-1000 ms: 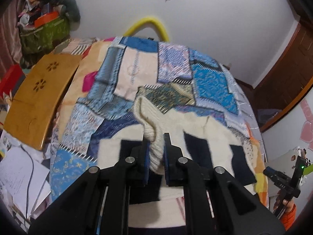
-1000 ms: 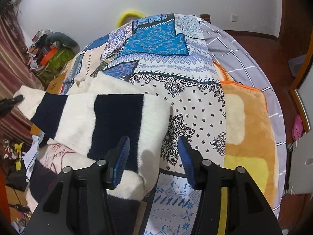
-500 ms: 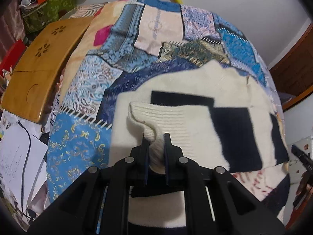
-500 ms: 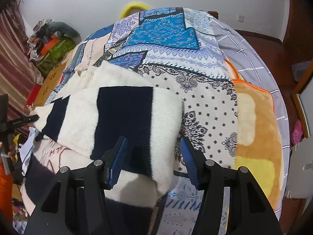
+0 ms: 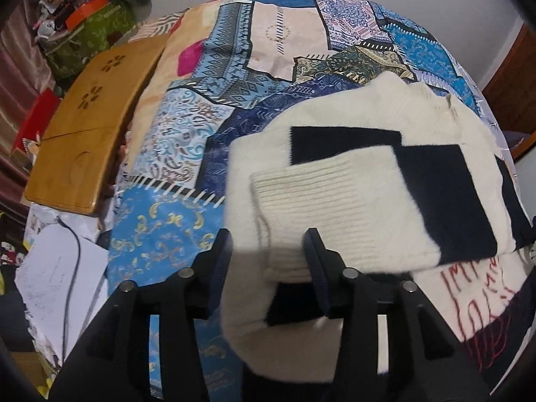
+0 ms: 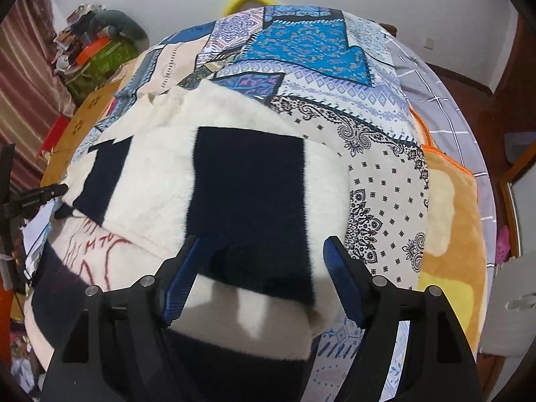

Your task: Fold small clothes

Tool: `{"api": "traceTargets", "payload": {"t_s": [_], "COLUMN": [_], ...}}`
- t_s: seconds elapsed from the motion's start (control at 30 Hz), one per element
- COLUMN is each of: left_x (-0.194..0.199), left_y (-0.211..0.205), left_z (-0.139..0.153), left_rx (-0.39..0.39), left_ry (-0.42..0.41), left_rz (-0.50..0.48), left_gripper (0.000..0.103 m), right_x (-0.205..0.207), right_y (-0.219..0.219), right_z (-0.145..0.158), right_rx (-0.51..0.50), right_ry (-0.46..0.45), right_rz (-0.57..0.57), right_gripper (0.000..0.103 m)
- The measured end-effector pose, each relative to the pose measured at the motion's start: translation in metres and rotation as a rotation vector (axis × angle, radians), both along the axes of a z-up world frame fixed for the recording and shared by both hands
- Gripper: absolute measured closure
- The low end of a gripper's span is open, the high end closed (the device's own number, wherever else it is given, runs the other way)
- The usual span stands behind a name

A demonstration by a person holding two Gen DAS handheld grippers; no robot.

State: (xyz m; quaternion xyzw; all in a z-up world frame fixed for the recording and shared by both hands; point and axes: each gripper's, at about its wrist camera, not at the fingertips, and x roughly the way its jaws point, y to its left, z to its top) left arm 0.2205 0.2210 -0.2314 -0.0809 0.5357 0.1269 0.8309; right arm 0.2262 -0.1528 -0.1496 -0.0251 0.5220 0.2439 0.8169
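Observation:
A cream sweater with navy blocks (image 5: 385, 154) lies on the patchwork bedspread (image 5: 274, 47), its ribbed sleeve cuff (image 5: 321, 197) folded across the body. My left gripper (image 5: 268, 244) is open, its jaws on either side of the cuff's edge. The sweater also fills the right wrist view (image 6: 241, 181). My right gripper (image 6: 261, 261) is open just above the sweater's right side, holding nothing. Red stitching (image 5: 475, 284) marks the lower front.
A wooden lap tray (image 5: 90, 124) leans at the bed's left edge, with papers and a cable (image 5: 57, 268) on the floor below. Clutter is piled in the far left corner (image 5: 87, 10). An orange blanket (image 6: 452, 227) and a grey checked sheet (image 6: 435, 100) lie on the right.
My left gripper carried the sleeve cuff over the sweater's body, lowered it and opened, letting it go. My right gripper stayed open and moved closer over the sweater.

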Motion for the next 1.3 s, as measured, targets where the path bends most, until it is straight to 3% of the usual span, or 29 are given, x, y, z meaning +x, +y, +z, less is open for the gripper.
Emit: {"api": "traceTargets", "payload": {"t_s": [0.13,0.2,0.3,0.8,1.1,1.3], "left_x": [-0.013,-0.023,-0.038,-0.105,-0.123,-0.122], "left_y": [-0.001,-0.001,-0.002,0.002,-0.016,-0.024], "left_z": [0.009,0.014,0.021,0.016,-0.007,-0.015], "left_rx": [0.028,0.037,0.048,-0.020,-0.101,-0.174], "left_ry": [-0.007,-0.020,-0.040,-0.019,0.044,0.045], "left_rz": [-0.007,-0.005,0.004,0.043,0.005,0.012], "left_gripper": [0.054,0.040,0.032,0.031,0.031,0.031], "right_x": [-0.008,-0.013,-0.022,-0.065,-0.083,-0.090], "right_y": [0.001,0.001,-0.002,-0.036,-0.045,-0.038], "right_z": [0.008,0.013,0.019,0.026,0.009,0.000], "right_rx": [-0.010,-0.012,-0.013,-0.021,0.017,0.044], "right_ry": [-0.011,-0.022,-0.035,-0.030,0.017,0.027], "right_rz": [0.001,0.003,0.000,-0.067,-0.085,-0.060], "right_gripper": [0.029,0.027,0.024,0.023,0.023,0.024]}}
